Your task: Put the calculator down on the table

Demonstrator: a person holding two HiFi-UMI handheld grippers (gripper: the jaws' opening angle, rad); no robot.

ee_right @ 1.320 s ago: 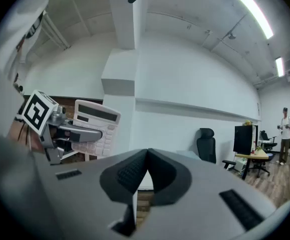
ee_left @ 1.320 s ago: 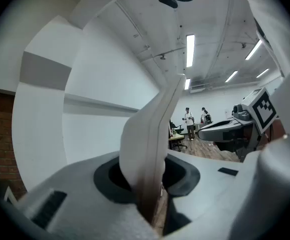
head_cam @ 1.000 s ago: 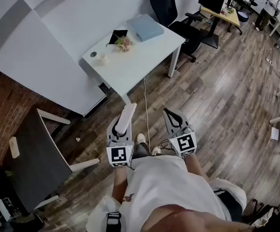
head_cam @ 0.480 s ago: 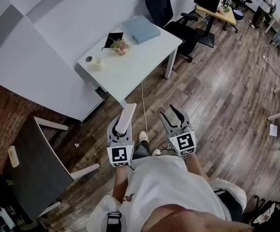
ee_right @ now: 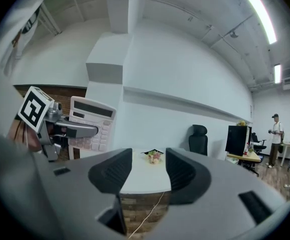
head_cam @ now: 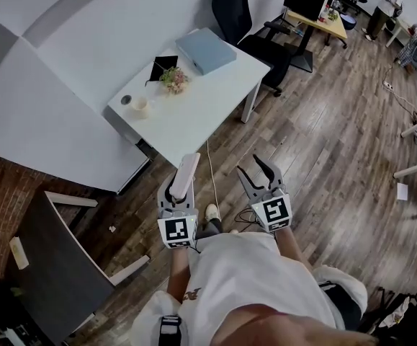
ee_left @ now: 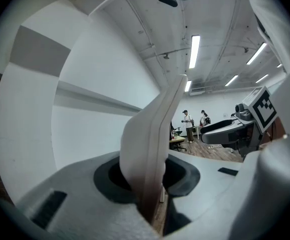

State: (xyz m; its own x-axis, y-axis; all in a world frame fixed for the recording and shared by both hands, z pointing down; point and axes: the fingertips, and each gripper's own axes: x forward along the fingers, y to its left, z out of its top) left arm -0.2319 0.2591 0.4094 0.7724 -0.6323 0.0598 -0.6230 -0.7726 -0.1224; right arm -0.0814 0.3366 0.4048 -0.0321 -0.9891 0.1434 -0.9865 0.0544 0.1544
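Our left gripper (head_cam: 176, 194) clamps the slim, pale plastic calculator (head_cam: 187, 173) on edge, above plank floor (head_cam: 323, 143) short of the smooth white table (head_cam: 202, 114); our right gripper (head_cam: 260, 176), ribbed dark jaws opening, holds nothing.

white calculator (head_cam: 186, 176), white table (head_cam: 202, 101), brown floor (head_cam: 338, 146)

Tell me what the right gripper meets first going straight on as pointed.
Probably the near end of the white desk: it shows between the opening, empty jaws of the right gripper, nothing visible before it. Depth is unclear.
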